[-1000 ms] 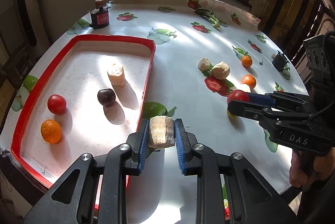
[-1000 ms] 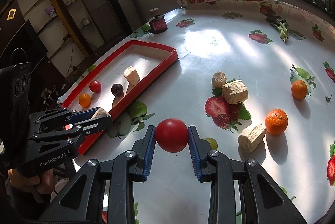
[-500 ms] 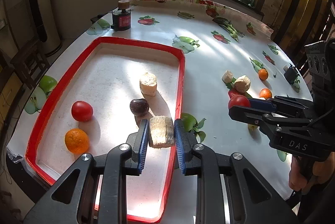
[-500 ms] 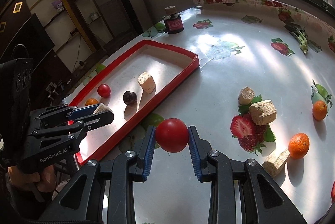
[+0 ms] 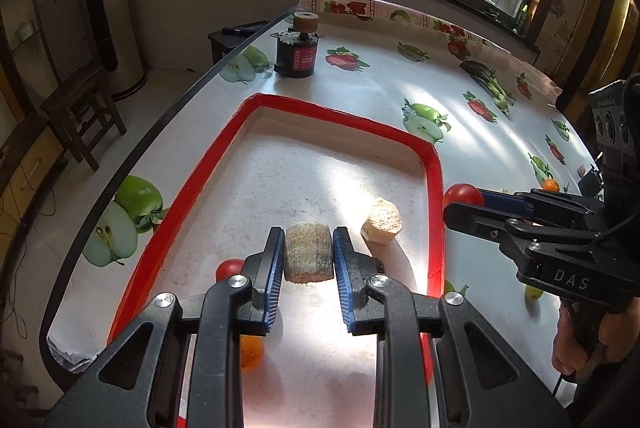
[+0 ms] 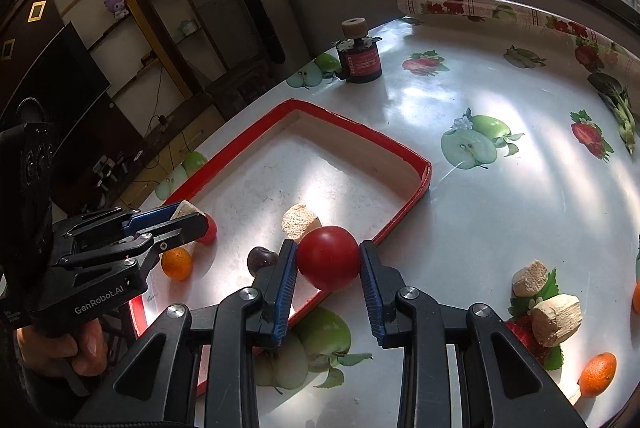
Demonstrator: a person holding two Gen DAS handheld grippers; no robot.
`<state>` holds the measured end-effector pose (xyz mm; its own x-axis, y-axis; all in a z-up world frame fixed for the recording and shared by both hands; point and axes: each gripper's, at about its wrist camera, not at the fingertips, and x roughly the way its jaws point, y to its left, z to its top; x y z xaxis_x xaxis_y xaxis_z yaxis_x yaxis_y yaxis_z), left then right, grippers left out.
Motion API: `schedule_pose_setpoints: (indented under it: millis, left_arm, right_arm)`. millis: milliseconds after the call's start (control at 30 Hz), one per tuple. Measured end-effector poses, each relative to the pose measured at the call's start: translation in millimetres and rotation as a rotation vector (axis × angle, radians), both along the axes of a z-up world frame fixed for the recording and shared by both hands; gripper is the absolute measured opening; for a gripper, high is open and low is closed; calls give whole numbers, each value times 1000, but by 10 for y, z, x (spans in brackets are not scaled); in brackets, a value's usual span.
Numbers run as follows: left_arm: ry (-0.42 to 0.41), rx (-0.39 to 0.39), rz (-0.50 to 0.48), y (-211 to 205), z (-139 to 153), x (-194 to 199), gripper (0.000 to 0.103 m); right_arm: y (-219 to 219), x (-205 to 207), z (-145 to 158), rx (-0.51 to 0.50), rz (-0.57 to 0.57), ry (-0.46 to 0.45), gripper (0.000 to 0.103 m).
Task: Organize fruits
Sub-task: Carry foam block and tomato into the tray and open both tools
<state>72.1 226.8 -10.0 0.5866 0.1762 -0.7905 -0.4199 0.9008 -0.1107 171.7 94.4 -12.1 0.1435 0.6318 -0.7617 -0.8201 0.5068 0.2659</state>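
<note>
My left gripper (image 5: 308, 248) is shut on a tan cork-like chunk (image 5: 309, 252) and holds it above the red-rimmed tray (image 5: 344, 116). My right gripper (image 6: 328, 264) is shut on a red tomato (image 6: 328, 258) over the tray's right rim (image 6: 416, 188). In the tray lie another tan chunk (image 5: 382, 222), a red fruit (image 5: 229, 267), an orange (image 6: 177, 263) and a dark plum (image 6: 261, 258). The right gripper with the tomato (image 5: 462, 194) also shows in the left wrist view, the left gripper (image 6: 188, 218) in the right wrist view.
A dark jar with a cork lid (image 5: 298, 48) stands beyond the tray. On the fruit-print tablecloth to the right lie two tan chunks (image 6: 554, 316) and an orange (image 6: 598, 374). The table edge (image 5: 132, 156) runs left of the tray.
Both grippers have moved left: the left one now holds its chunk over the tray's inside, and the right one has carried the tomato to the tray's right rim.
</note>
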Motion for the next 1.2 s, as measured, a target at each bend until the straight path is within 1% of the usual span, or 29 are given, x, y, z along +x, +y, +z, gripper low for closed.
schedule_pose_setpoints:
  millis: [233, 467, 667, 967, 1000, 1100, 1200]
  left_arm:
    - [34, -9, 19, 276, -112, 253, 22]
    - [89, -29, 26, 409, -327, 445, 22]
    - [130, -45, 19, 429, -491, 516, 22]
    - [135, -24, 47, 402, -448, 478, 23]
    - [131, -20, 53, 394, -429, 462, 26]
    - [109, -9, 71, 368, -353, 379, 43]
    - [93, 0, 76, 333, -274, 294, 44]
  right_arm:
    - [417, 232, -129, -35, -14, 6, 32]
    - [648, 395, -325, -87, -18, 12, 32]
    - [726, 442, -463, -116, -9, 13, 32]
    - [715, 408, -440, -119, 6, 1, 34]
    - [695, 400, -421, -114, 5, 3, 36]
    - [622, 373, -344, -97, 2, -2, 39]
    - [533, 330, -253, -81, 0, -6, 41]
